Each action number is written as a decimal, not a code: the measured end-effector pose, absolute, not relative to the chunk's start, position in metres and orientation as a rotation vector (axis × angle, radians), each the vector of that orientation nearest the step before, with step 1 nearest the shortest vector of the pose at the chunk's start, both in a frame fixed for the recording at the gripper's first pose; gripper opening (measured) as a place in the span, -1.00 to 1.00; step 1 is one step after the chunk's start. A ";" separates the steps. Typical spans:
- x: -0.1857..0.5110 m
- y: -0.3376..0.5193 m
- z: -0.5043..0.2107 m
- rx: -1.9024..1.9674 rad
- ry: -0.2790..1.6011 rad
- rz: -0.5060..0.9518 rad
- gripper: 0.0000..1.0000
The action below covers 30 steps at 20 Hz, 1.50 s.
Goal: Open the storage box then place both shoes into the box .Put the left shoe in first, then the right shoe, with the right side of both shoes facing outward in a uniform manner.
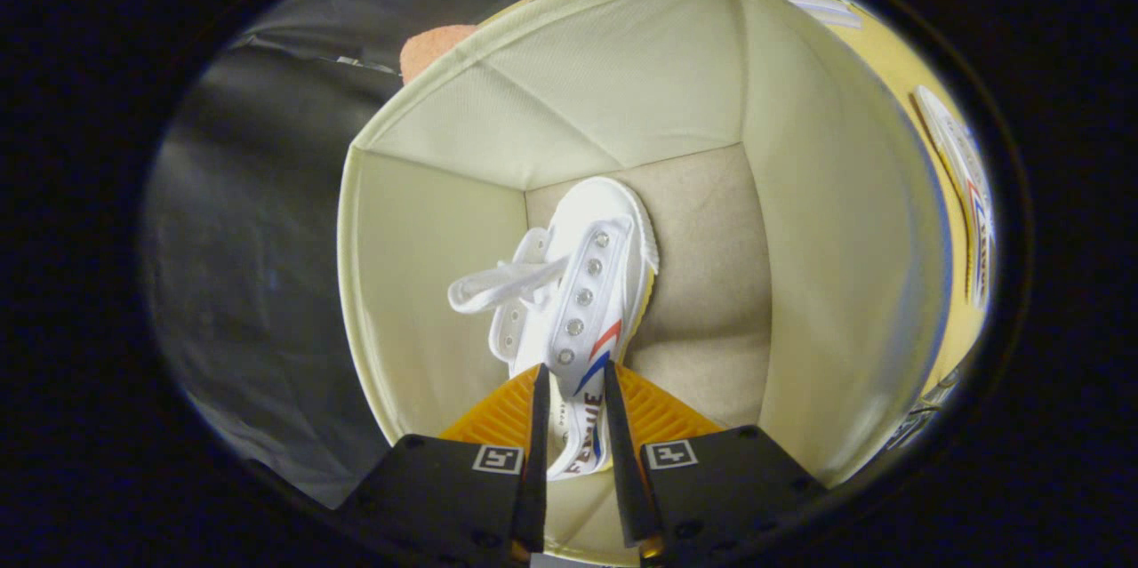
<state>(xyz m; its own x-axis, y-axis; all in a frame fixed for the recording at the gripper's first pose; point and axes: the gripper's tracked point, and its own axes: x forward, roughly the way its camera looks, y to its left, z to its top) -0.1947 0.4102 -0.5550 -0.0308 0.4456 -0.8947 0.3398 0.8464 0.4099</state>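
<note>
I look down into the open storage box (827, 284), with cream fabric walls and a beige floor. A white canvas shoe (591, 284) with red and blue stripes, metal eyelets and white laces hangs inside it, toe pointing away from me toward the far wall, close to the left side wall. My gripper (573, 390) is shut on the shoe's ankle collar, with both fingers pressing on the canvas from either side. I cannot tell whether the sole touches the box floor.
A second white shoe (965, 212) with red and blue stripes lies outside the box on a yellow surface (898, 70), beyond the right wall. The box floor to the right of the held shoe is bare.
</note>
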 end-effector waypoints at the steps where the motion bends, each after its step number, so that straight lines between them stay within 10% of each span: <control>1: -0.191 0.408 -0.551 0.636 1.624 0.104 -0.29; 14: -0.136 0.316 -0.447 0.905 1.407 0.131 -0.30; 30: -0.180 0.038 -0.492 0.801 1.271 -0.284 -0.30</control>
<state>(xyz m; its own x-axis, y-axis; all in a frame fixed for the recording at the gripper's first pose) -0.1799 0.0376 -0.4915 0.3045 0.2321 -0.9238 0.6028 0.7040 0.3755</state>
